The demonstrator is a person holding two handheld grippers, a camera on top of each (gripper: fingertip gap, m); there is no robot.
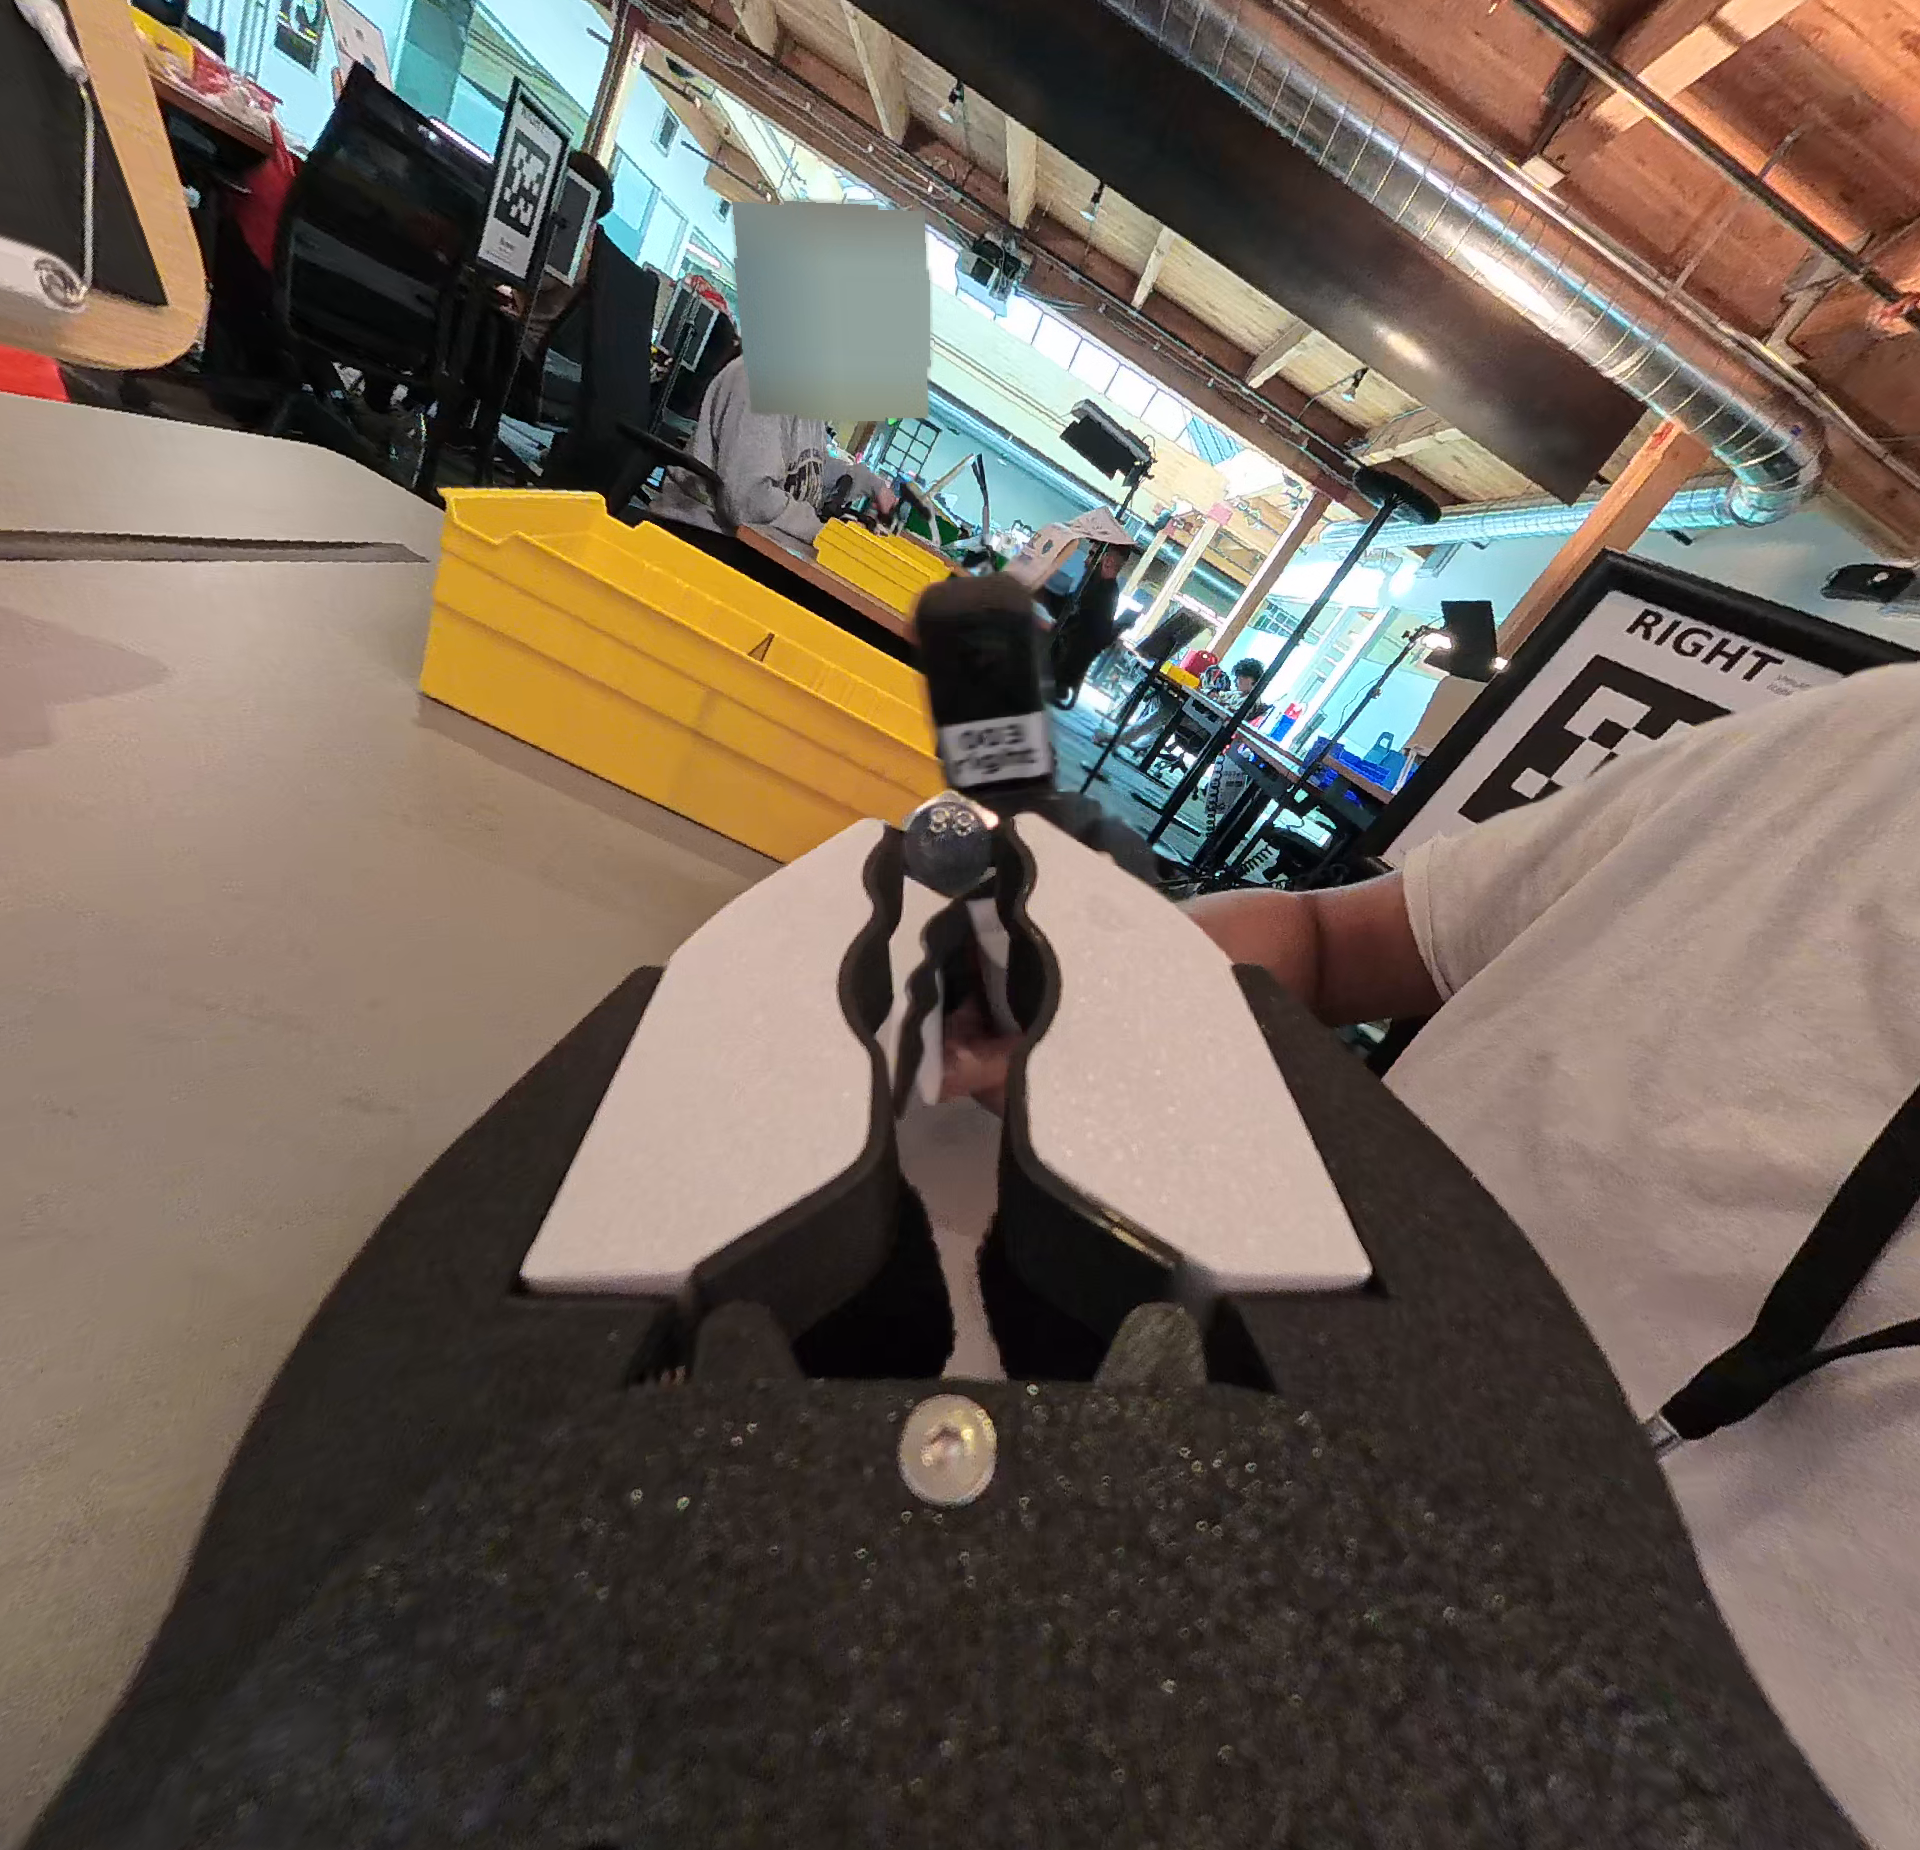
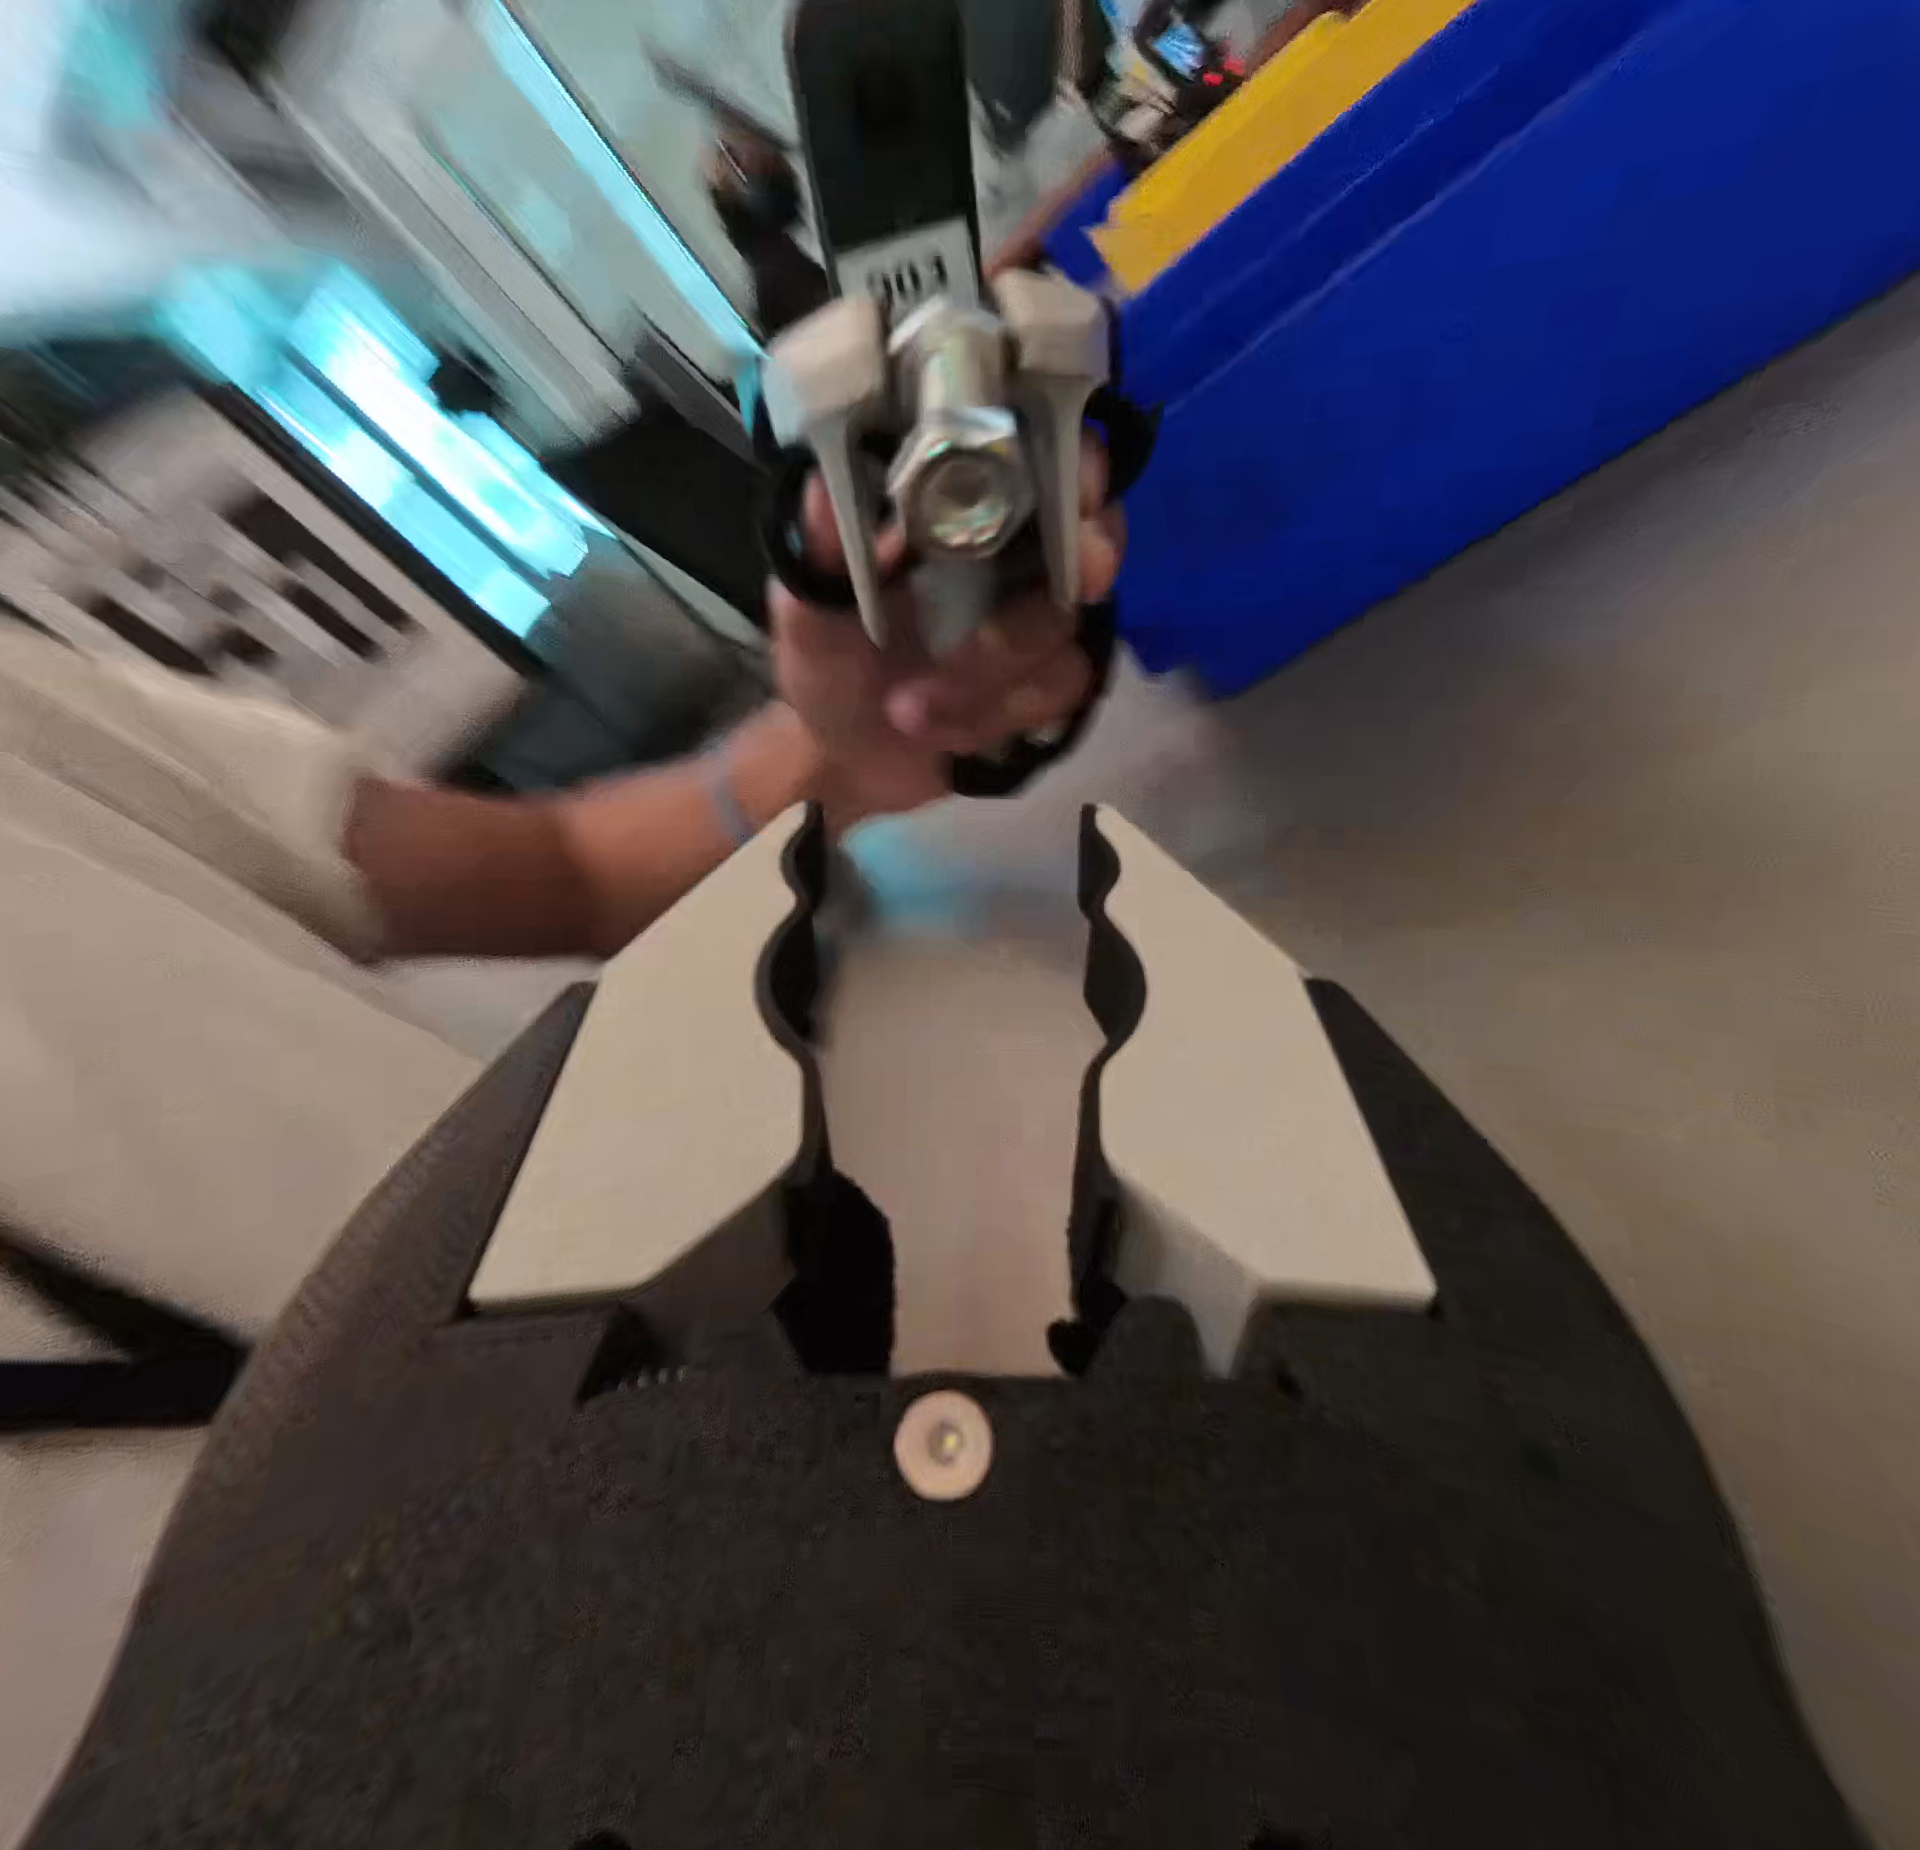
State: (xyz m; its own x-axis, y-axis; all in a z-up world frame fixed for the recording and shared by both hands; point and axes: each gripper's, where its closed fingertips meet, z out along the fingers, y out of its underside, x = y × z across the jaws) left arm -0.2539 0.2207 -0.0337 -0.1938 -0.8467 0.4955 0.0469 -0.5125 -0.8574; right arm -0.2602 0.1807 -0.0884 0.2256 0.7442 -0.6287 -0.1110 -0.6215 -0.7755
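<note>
My left gripper [image 1: 948, 836] is shut on a silver hex bolt [image 1: 945, 853], held up in the air by the head end. In the right wrist view the same bolt [image 2: 961, 496] points toward the camera with a nut on its end, clamped between the left gripper's pale fingers [image 2: 831, 366]. My right gripper [image 2: 948, 844] is open and empty, a short way in front of the bolt and facing it. It also shows in the left wrist view [image 1: 982, 688] as a black body just beyond the bolt. The right wrist view is blurred by motion.
A yellow bin [image 1: 665, 678] stands on the grey table [image 1: 260, 969] to the left. Blue bins [image 2: 1507, 294] and another yellow bin [image 2: 1278, 117] stand at the right. A person's arm [image 1: 1309, 948] and white shirt [image 1: 1662, 969] are close on the right. People sit at tables behind. My right fingertips sit around 7 centimeters from my left ones.
</note>
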